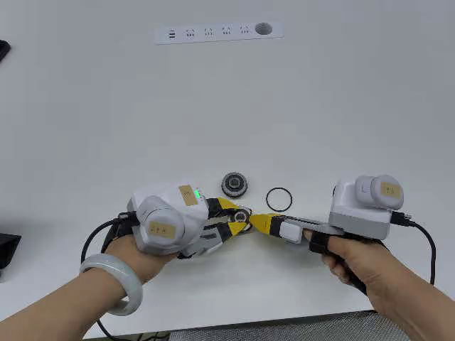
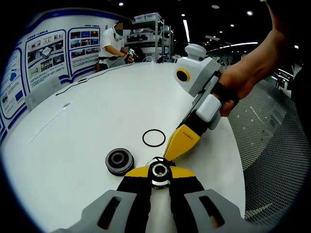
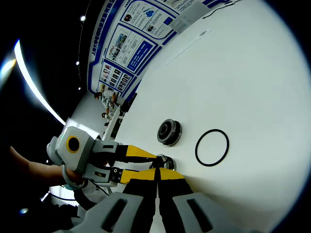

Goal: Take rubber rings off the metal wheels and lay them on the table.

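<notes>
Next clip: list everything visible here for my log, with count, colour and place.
table: one, white, under everything
power strip: one, white, far side of the table
metal wheel on table: one, dark with a silver hub, just beyond the claws
loose rubber ring: one, black, flat on the table to the right of that wheel
held wheel: one, silver, between the left claw's jaws
dark objects: two, black, at the table's left edge, cut off
cables: two, black, one trailing from each gripper
bracelet: one, pale, on the left wrist
left claw: one, yellow-tipped, shut on the held wheel
right claw: one, yellow-tipped, shut, tip at the held wheel
hands: two, each holding a gripper
</notes>
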{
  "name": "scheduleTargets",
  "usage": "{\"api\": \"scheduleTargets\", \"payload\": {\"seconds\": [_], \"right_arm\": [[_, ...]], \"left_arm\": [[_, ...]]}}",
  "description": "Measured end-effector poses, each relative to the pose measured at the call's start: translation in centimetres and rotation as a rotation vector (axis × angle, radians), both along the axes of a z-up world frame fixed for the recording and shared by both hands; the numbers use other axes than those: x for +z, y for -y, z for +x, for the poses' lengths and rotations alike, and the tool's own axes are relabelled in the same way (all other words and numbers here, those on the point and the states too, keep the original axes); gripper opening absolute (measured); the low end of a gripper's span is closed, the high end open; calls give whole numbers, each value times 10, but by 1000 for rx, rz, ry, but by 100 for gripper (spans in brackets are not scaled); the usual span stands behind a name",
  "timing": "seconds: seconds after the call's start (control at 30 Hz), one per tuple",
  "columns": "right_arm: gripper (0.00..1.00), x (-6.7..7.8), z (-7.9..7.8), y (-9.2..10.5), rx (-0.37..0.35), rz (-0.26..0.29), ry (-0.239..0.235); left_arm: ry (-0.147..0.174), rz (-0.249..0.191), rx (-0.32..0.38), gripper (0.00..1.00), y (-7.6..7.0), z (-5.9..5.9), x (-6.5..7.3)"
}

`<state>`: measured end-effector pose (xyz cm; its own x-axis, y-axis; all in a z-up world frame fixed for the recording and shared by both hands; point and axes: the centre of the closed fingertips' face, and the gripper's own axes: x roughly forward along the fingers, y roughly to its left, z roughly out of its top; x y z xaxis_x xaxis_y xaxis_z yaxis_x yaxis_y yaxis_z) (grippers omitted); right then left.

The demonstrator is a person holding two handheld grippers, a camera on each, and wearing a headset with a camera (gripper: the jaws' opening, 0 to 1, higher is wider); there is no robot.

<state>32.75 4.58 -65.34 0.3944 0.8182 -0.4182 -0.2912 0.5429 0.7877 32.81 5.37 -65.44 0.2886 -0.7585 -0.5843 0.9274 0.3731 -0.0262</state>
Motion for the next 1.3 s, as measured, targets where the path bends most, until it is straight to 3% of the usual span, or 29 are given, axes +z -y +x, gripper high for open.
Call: {"api": "scheduleTargets", "payload": {"seconds": [0.53,0.67,0.7,1.17,1.3], "right_arm": [[1,7,0,-7,20,22,7],[2,10,-2,-7,24,39,10],[2,15,0,-8,11,68,7],[2,8,4,-2,-11,27,2],[2,7,4,-1,-15,20,0]], "left_arm": [[0,-1,-1,13,0,0,0],[0,0,-1,13,0,0,0],[0,0,-1,13,0,0,0],[9,-3,-17,14,0,1,1],[13,-34,-7,16,0,2,8]]}}
